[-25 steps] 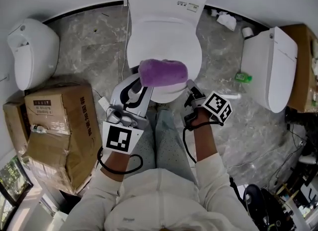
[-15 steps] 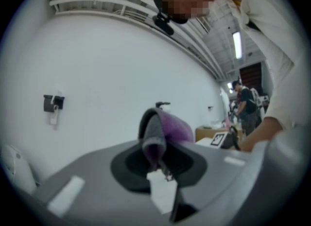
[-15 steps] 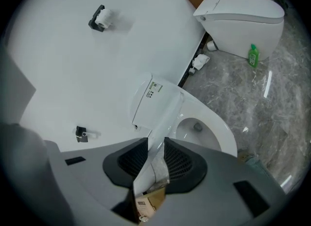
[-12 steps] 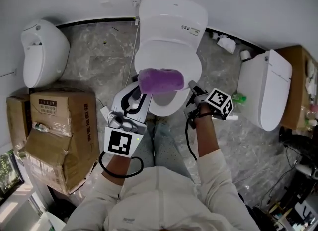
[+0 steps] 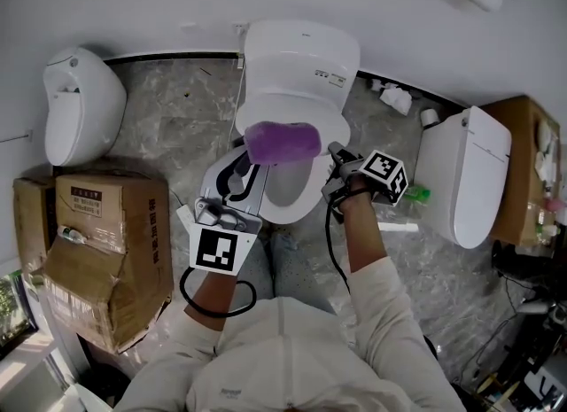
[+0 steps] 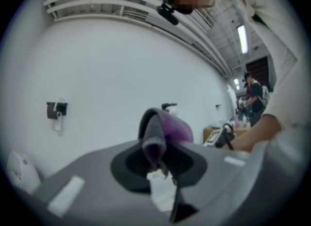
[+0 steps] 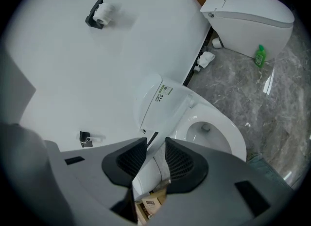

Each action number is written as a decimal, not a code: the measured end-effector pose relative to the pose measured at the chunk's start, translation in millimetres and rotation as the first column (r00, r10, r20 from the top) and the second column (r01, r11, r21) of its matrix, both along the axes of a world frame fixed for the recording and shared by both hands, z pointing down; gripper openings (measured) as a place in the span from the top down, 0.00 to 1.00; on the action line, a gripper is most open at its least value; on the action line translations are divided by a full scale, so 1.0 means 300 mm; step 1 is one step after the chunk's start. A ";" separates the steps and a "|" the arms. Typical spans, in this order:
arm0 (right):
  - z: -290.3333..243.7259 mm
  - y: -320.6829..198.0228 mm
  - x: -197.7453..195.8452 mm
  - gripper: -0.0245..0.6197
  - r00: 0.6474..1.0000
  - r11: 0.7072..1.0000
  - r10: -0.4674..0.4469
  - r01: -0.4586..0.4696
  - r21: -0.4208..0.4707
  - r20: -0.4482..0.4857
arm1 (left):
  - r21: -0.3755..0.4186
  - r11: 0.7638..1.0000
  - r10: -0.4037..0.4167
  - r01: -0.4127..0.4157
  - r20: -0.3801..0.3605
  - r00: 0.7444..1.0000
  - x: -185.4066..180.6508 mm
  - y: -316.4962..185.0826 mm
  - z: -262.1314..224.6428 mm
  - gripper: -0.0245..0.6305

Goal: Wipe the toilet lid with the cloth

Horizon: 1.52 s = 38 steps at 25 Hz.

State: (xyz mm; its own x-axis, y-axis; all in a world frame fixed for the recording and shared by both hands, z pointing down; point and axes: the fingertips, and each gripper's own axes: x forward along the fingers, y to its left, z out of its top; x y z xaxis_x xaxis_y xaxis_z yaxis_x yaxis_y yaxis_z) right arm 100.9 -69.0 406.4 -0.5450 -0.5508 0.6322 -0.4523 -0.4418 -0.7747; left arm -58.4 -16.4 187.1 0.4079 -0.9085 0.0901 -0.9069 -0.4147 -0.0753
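Your L gripper (image 5: 255,155) (image 6: 158,164) is pinched tight on the purple cloth (image 5: 282,142) (image 6: 163,130). The cloth bunches up just past the pads, w/ a white tag at the pinch. Beyond it, the left gripper view shows plain white wall.

Your R gripper (image 5: 334,155) (image 7: 155,158) sits just right of the cloth, angled down. Its jaws have just been opening and stand apart w/ nothing gripped — white toilet body shows thru the gap.

The toilet lid (image 5: 301,51) (image 7: 155,101) is ahead of both tools, tipped up toward the wall, w/ a label on its face. The open bowl (image 7: 209,132) lies ahead & right of the R jaws. From above, the cloth hangs over the bowl's near side; can't tell if it touches.

Further right of the R gripper is a second toilet (image 5: 465,175) (image 7: 248,18), w/ a green bottle (image 5: 416,193) (image 7: 261,55) at its foot. Left of the L gripper, well apart, are a cardboard box (image 5: 97,242) and another white fixture (image 5: 80,104). High & left of the R jaws, a paper roll holder (image 7: 99,13) is on the wall.
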 end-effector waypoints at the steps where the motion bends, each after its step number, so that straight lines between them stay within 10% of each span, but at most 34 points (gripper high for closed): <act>1: -0.004 -0.010 -0.001 0.77 1.000 1.000 0.001 -0.001 0.001 0.003 | 0.000 1.000 0.000 0.000 -0.005 1.000 0.004 -0.008 -0.004 0.88; 38: -0.138 -0.483 -0.009 0.70 0.992 0.984 0.124 -0.125 0.129 0.015 | 0.007 0.986 0.169 -0.169 -0.066 0.983 -0.043 -0.497 -0.051 0.88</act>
State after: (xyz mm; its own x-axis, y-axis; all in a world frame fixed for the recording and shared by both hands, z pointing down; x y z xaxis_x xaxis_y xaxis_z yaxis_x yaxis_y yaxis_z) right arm 98.3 -213.8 364.9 -0.4714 -0.6914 0.5476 -0.3947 -0.3899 -0.8320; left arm -71.4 -165.5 171.9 0.5604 -0.8263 0.0565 -0.8269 -0.5620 -0.0177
